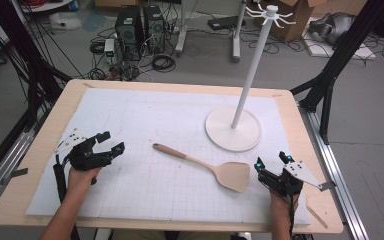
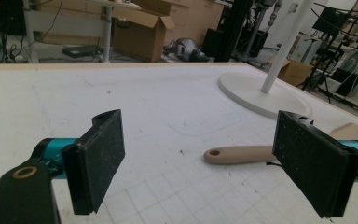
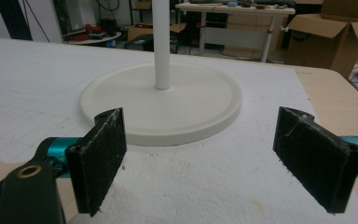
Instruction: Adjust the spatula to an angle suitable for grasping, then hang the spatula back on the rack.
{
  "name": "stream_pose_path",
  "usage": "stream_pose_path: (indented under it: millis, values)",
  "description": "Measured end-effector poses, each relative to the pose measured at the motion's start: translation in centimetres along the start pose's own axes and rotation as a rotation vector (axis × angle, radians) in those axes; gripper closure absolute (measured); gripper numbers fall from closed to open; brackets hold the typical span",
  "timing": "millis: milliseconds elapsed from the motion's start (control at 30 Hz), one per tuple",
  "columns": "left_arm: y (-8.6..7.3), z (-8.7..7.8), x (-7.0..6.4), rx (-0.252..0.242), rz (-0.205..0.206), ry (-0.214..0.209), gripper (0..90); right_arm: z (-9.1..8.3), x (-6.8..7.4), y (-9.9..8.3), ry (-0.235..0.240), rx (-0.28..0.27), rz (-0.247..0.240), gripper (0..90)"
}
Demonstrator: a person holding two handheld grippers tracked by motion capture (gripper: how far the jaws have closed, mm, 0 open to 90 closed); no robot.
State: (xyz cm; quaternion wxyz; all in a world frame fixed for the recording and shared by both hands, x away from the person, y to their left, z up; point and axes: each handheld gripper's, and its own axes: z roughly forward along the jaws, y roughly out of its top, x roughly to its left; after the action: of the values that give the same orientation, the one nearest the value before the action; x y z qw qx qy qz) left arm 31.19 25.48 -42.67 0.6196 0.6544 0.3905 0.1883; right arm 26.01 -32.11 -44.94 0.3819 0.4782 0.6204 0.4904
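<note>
A wooden spatula [image 1: 207, 167] lies flat on the white mat, handle toward the upper left, blade toward the lower right. Its handle end with a hole [image 2: 235, 154] lies ahead of my left gripper [image 2: 205, 170], whose jaws stand wide apart with nothing between them. In the high view my left gripper [image 1: 111, 142] rests at the mat's left side, apart from the spatula. My right gripper [image 1: 271, 161] sits just right of the spatula blade, open and empty. A white stand with a round base [image 1: 233, 128] and tall pole rises behind; my right gripper [image 3: 200, 163] faces that base [image 3: 161, 102].
The white gridded mat [image 1: 145, 125] covers a wooden table [image 1: 45, 135]. The stand's top carries white hook arms [image 1: 270, 14]. Black frame posts stand at both table sides. Cardboard boxes, cables and computer towers sit on the floor beyond.
</note>
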Motion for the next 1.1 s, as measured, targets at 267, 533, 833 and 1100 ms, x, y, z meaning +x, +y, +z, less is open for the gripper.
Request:
stream_pose_path:
  millis: [267, 533, 833, 1100]
  values:
    - [-0.5, -1.7, 0.4, -0.021, 0.001, 0.033, 18.6, -0.8, -0.2, 0.5, 0.103, -0.002, 0.048, 14.3]
    - [-0.4, -1.2, 0.0, -0.02, 0.056, 0.039, 19.4, -1.2, 1.7, 2.8, 0.188, 0.007, -0.044, 13.6]
    - [-0.9, -1.6, 0.5, -0.045, 0.044, 0.04, 20.8, 0.6, 5.8, 5.9, 0.356, 0.082, -0.127, 15.6]
    - [-0.9, -1.8, 0.1, -0.039, 0.06, 0.035, 21.0, 3.4, 9.3, 7.8, 0.46, 0.154, -0.237, 15.5]
